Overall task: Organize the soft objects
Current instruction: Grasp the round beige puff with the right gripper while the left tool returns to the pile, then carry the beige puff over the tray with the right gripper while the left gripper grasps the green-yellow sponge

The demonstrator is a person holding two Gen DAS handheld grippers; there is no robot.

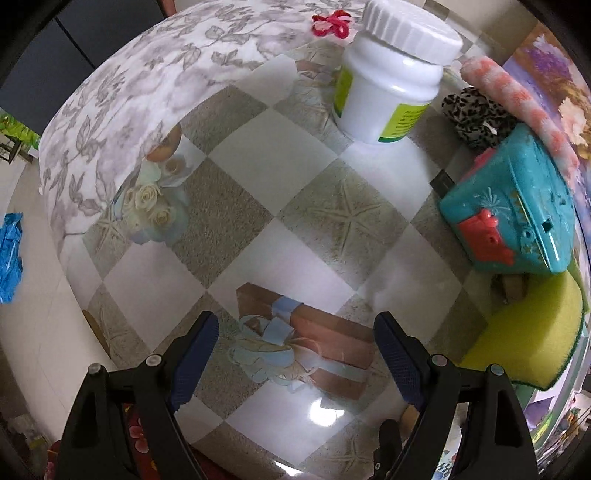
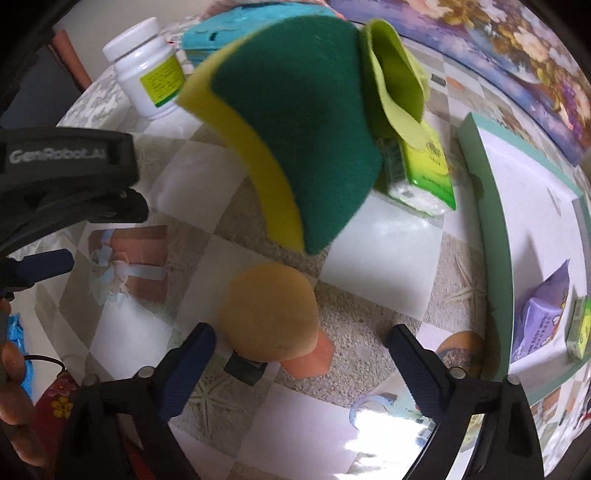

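The right tool [image 2: 301,363] points down at the desk [image 2: 376,258] with its jaws spread wide and nothing gripped; a round tan sponge [image 2: 267,312] lies just ahead of its left finger, untouched by either pad, with a small black block [image 2: 245,369] and a pinkish piece [image 2: 314,354] at its near edge. Above it in the right wrist view, a green and yellow scouring sponge [image 2: 295,136] fills the frame, blurred; what carries it cannot be told. Beyond it are a lime-green cloth [image 2: 399,88] draped over a green tissue pack [image 2: 428,173], and a white jar [image 2: 147,70] to the left. The left tool [image 1: 295,354] also hangs wide open and empty over a bare checkered patch of the desk. In its view the scouring sponge sits at the right edge below a teal toy box [image 1: 517,203], with a leopard-print fabric item [image 1: 476,114] and a pink rolled towel [image 1: 517,103] behind, and a red yarn flower [image 1: 332,24] at the far edge.
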